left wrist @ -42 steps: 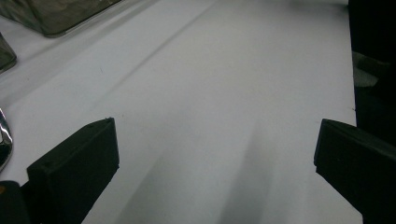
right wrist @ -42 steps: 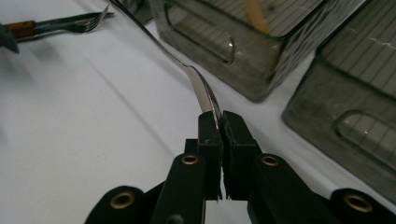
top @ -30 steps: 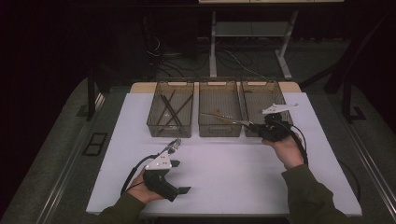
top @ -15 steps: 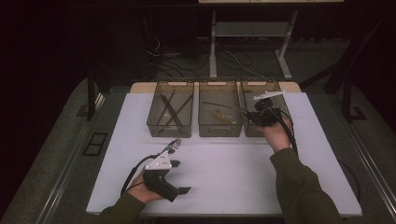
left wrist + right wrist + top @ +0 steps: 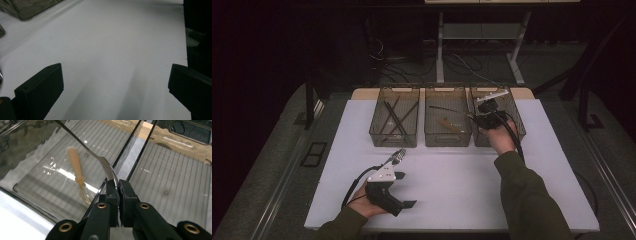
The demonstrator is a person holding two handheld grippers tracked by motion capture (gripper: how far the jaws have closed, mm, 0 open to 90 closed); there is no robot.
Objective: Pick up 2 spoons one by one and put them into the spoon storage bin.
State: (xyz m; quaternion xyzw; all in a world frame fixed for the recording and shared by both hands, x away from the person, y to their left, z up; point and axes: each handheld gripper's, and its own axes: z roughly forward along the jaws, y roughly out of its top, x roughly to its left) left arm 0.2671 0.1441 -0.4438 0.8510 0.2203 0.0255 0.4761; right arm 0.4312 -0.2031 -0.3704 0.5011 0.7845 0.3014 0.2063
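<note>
the right claw (image 5: 117, 185) is pressed together on the bowl end of a metal spoon (image 5: 106, 165), its jaws pinching the thin edge so the long handle sticks out ahead, up and away over the middle bin (image 5: 447, 140). it is held above the wall between the middle bin and the right bin (image 5: 517, 132), both near the far edge of the table (image 5: 452, 180), probably so the spoon can be lowered in beside the orange-handled utensil (image 5: 75, 165) lying on the middle bin's floor. the left bin (image 5: 394, 140) holds dark sticks. the left claw (image 5: 399, 197) rests spread and empty near the table's near edge, likely parked out of the way.
</note>
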